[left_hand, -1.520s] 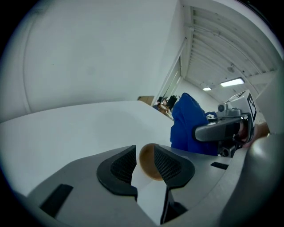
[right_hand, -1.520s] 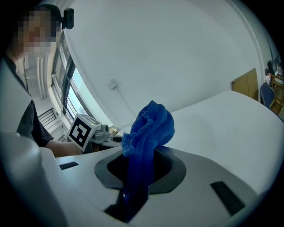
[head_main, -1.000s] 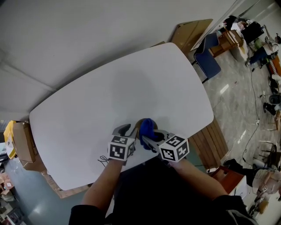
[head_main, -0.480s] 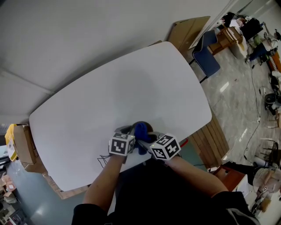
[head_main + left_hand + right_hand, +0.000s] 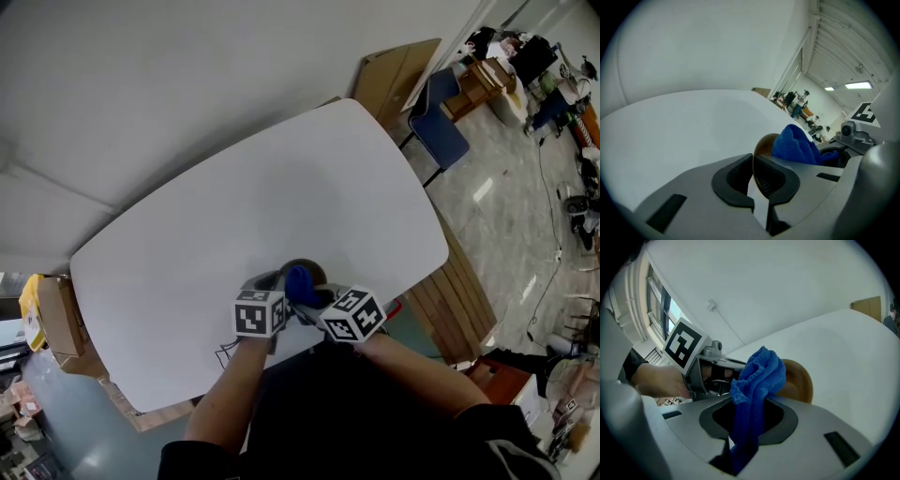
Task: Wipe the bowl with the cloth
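Steadying the small brown bowl (image 5: 763,144) at the white table's (image 5: 281,187) near edge, we are clenching our left gripper (image 5: 753,160) on its thin rim and our right gripper (image 5: 749,403) on the limp blue cloth (image 5: 758,375), judging the bowl light, rigid and apt to skid.

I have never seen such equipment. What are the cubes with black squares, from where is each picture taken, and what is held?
A person holds a gripping tool in each hand; the marker cubes are parts of them. One picture comes from a camera on the person's head, looking down at a white table. The other two come from cameras riding on the tools. The left tool is shut on the rim of a brown bowl. The right tool grips a blue cloth beside the bowl.
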`<state>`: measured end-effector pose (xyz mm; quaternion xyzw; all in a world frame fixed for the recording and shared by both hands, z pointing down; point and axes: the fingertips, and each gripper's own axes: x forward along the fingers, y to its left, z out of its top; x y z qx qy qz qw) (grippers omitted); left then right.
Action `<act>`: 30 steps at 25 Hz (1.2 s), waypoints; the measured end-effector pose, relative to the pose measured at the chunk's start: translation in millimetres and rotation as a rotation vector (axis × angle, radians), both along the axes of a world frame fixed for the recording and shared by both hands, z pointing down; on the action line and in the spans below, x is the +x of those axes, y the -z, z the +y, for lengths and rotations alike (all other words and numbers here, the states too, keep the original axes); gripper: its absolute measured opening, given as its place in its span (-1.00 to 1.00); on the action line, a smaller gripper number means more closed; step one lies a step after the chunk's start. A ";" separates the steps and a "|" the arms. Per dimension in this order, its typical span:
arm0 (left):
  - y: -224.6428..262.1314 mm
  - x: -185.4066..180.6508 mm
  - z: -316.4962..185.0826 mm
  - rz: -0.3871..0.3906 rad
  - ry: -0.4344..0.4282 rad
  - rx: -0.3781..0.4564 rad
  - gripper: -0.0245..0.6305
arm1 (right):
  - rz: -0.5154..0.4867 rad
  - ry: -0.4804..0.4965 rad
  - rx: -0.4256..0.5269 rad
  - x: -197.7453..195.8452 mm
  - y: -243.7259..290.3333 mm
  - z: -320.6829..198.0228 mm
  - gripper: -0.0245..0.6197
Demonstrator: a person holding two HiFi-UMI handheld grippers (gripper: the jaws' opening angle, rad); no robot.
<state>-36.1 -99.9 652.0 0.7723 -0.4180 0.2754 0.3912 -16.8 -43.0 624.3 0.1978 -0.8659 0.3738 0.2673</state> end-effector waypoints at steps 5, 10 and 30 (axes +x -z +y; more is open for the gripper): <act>31.3 -1.7 -9.9 -0.005 0.055 0.067 -0.86 | -0.026 -0.036 0.079 9.5 27.9 -15.3 -0.48; 52.8 -12.5 -17.1 0.006 0.122 0.096 -0.86 | -0.016 -0.072 0.200 19.0 59.4 -35.0 -0.44; 125.9 -7.9 -37.5 -0.007 0.213 0.313 -0.85 | 0.096 0.041 0.425 8.0 112.0 -59.4 -0.58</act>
